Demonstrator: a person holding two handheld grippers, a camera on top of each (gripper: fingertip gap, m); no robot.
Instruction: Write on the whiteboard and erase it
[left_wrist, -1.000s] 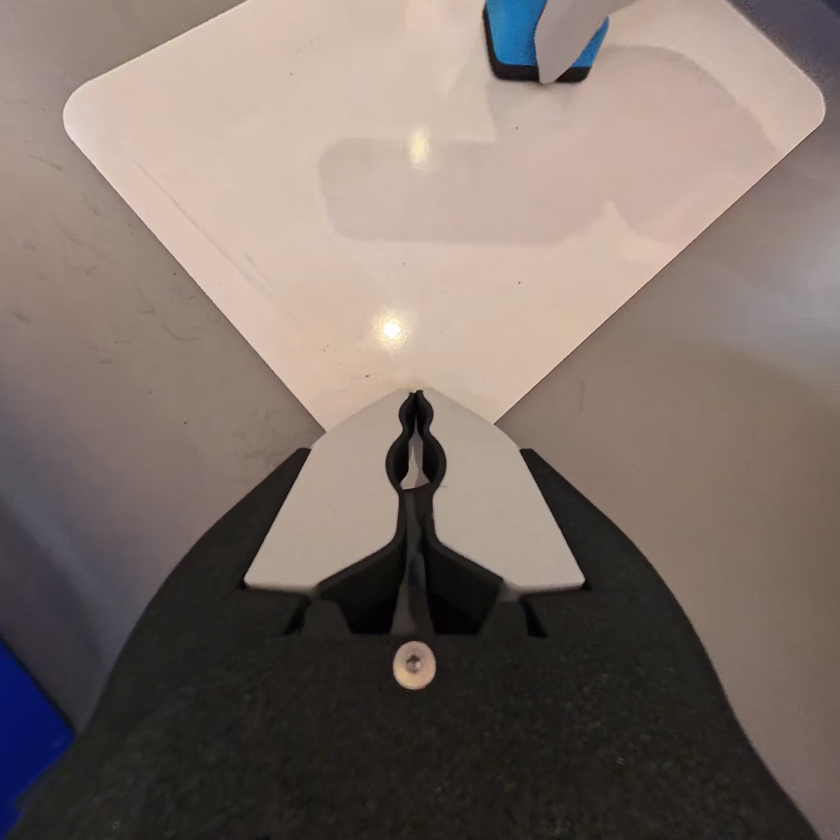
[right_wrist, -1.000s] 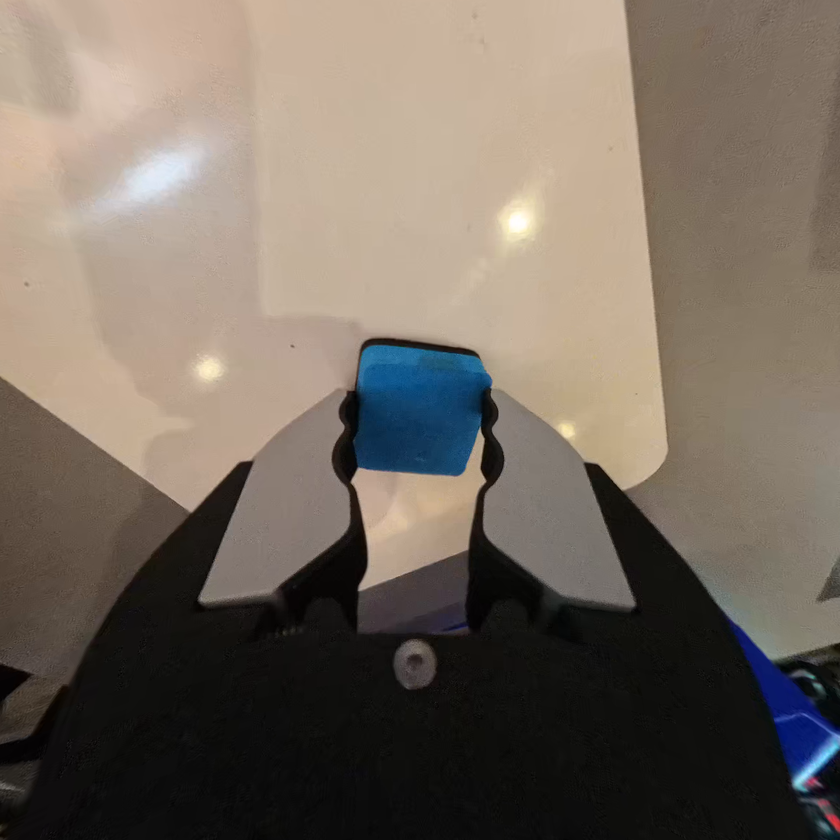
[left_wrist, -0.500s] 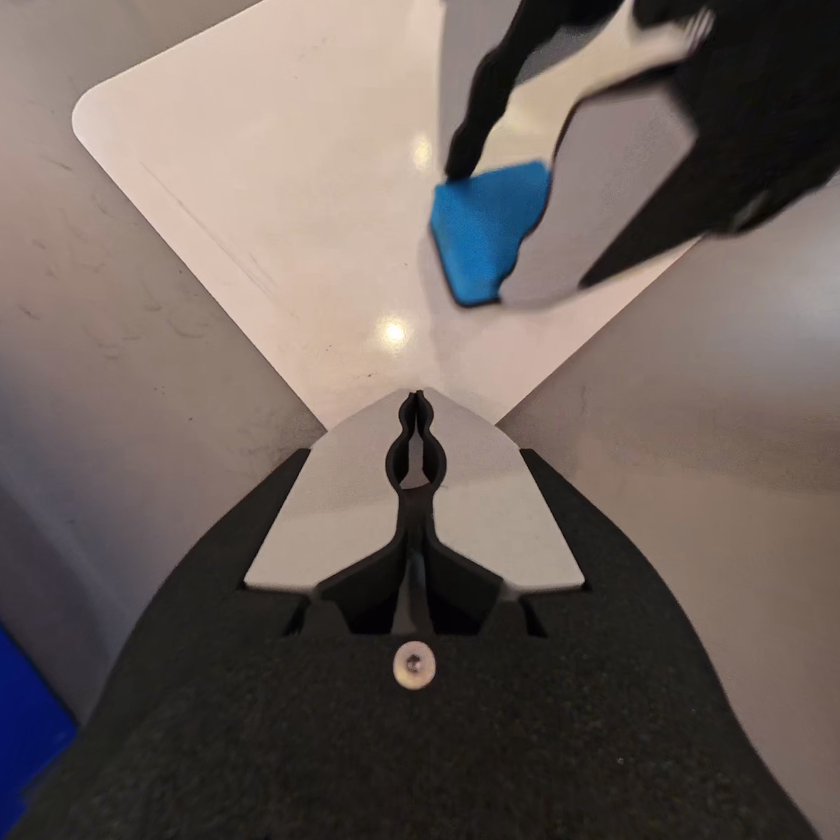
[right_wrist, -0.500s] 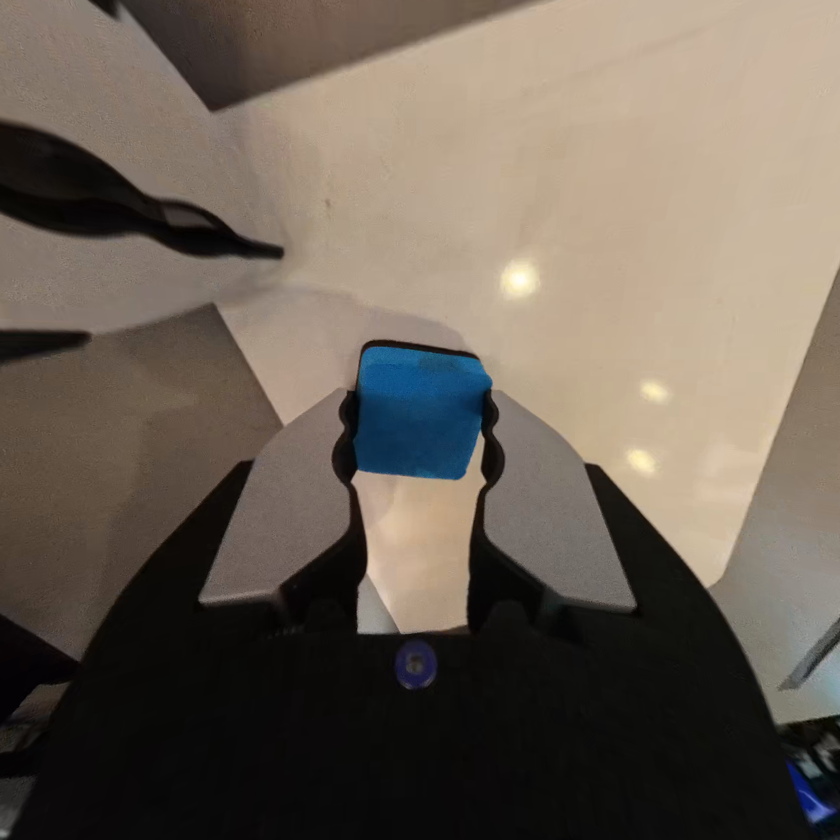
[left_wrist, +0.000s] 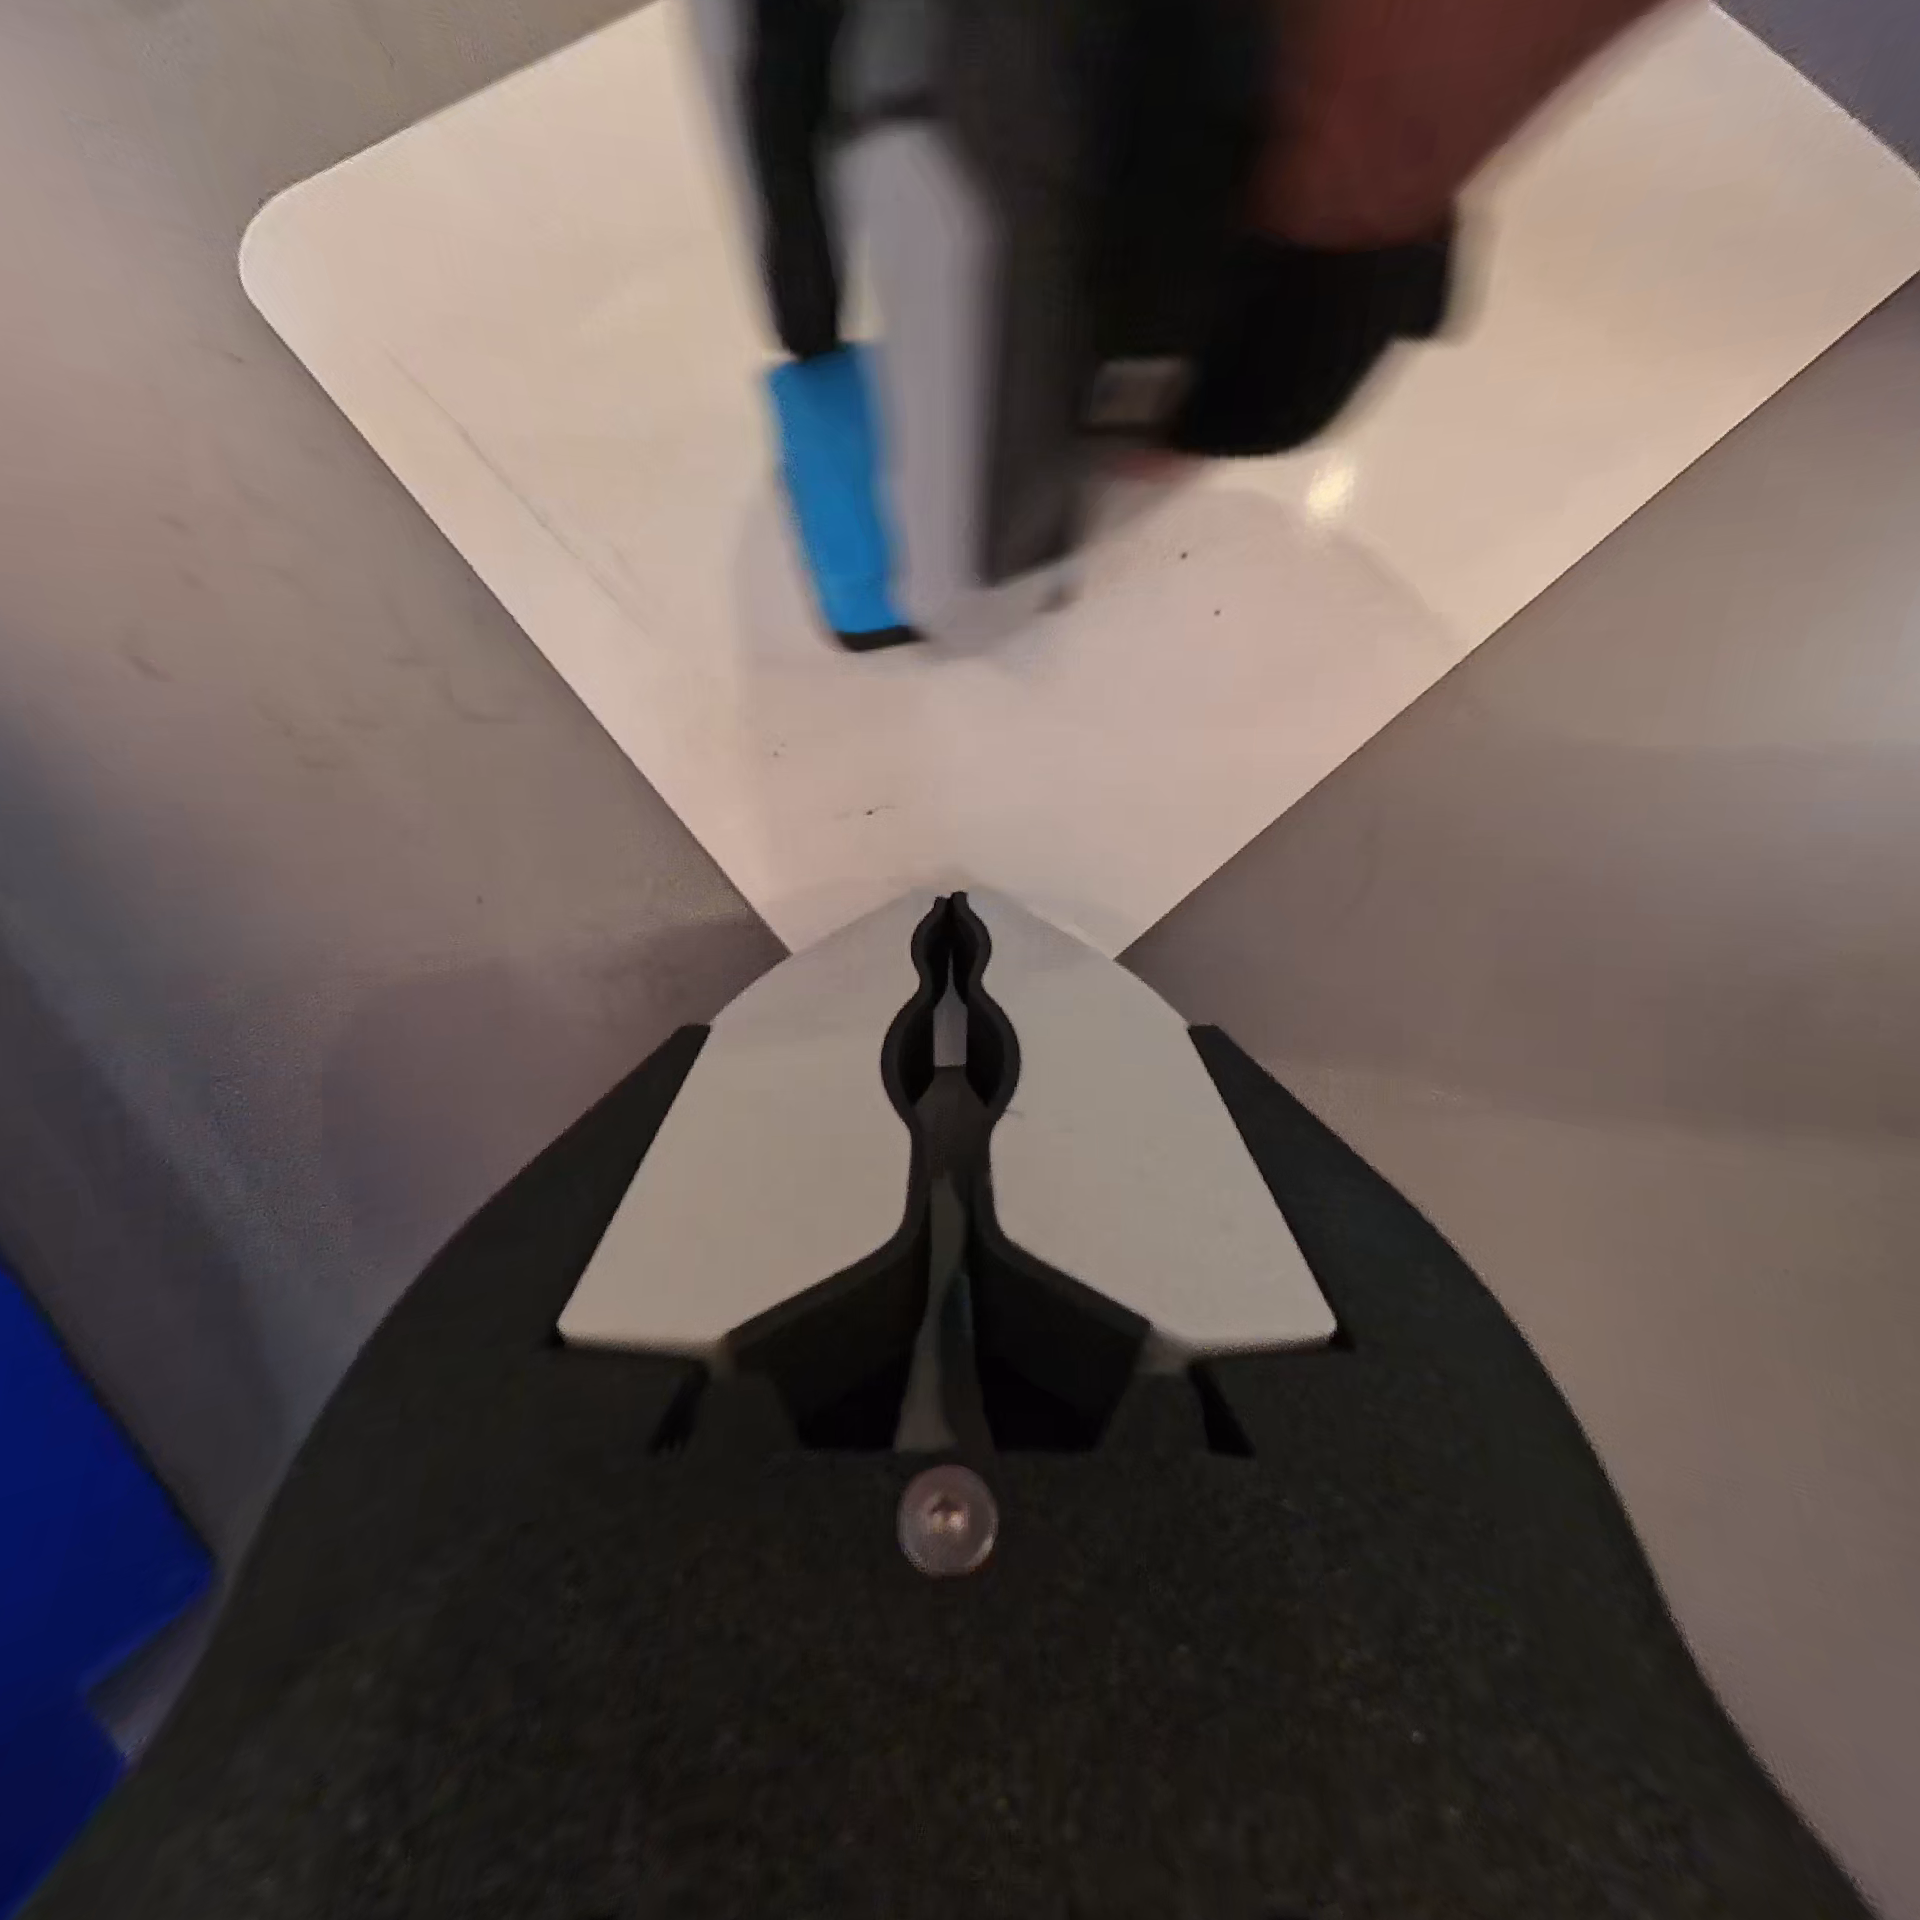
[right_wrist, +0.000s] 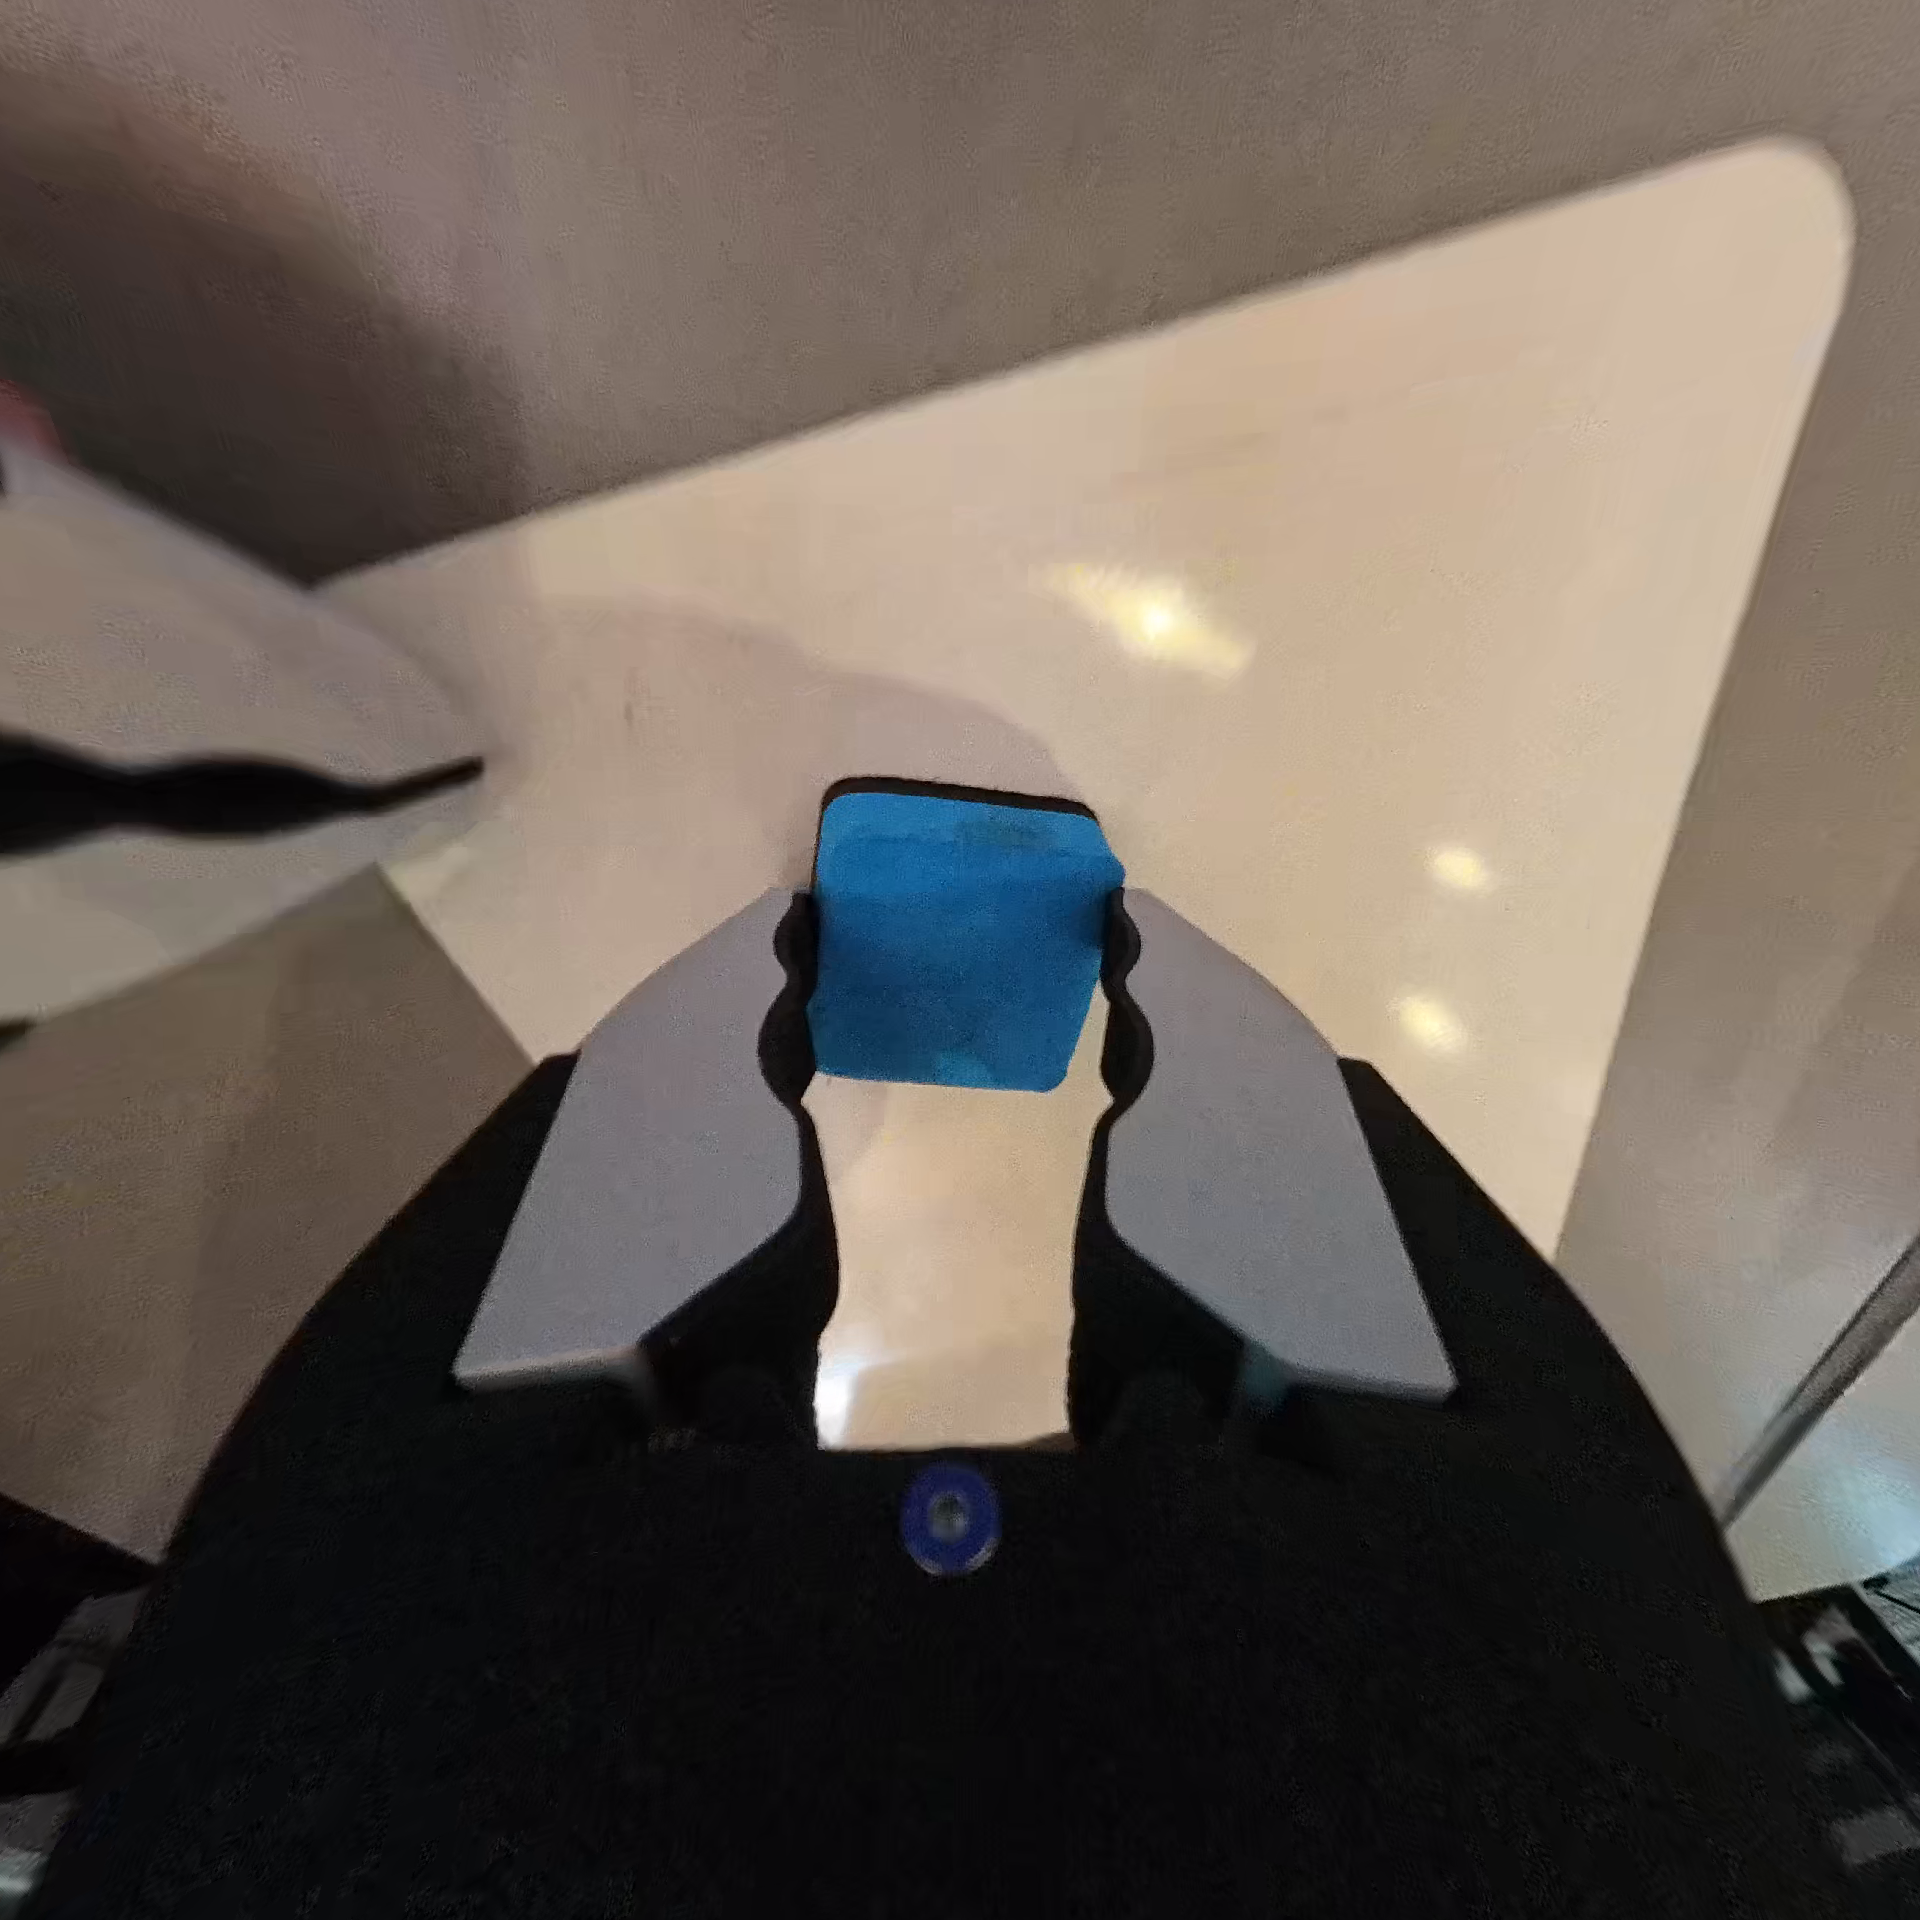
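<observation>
Right tongs (right_wrist: 961, 925) grip the blue foam eraser block with its black felt underside (right_wrist: 956, 945), one grey finger on each flank, pressed down on the glossy white rounded-corner whiteboard sheet (right_wrist: 1351, 520). From my left wrist view that same right gripper (left_wrist: 935, 499) comes down steeply, motion-blurred, with the eraser (left_wrist: 836, 499) standing tall and narrow, its long axis running toward and away from my left tongs, its black felt at the sheet. Left tongs (left_wrist: 953, 914) are pinched fully together with nothing between them, tips at the near corner of the whiteboard (left_wrist: 1039, 790), resting on or just over it; I cannot tell which. That corner sits directly ahead of them, the eraser farther ahead and a little to the left.

I see no legible marks ahead of the eraser, only faint specks, so I judge the wiping nearly done. The right tongs are the only ones on the eraser; the left looks to be pinning the sheet on the grey tabletop (left_wrist: 312, 727). The next stroke depends on the felt staying flat.
</observation>
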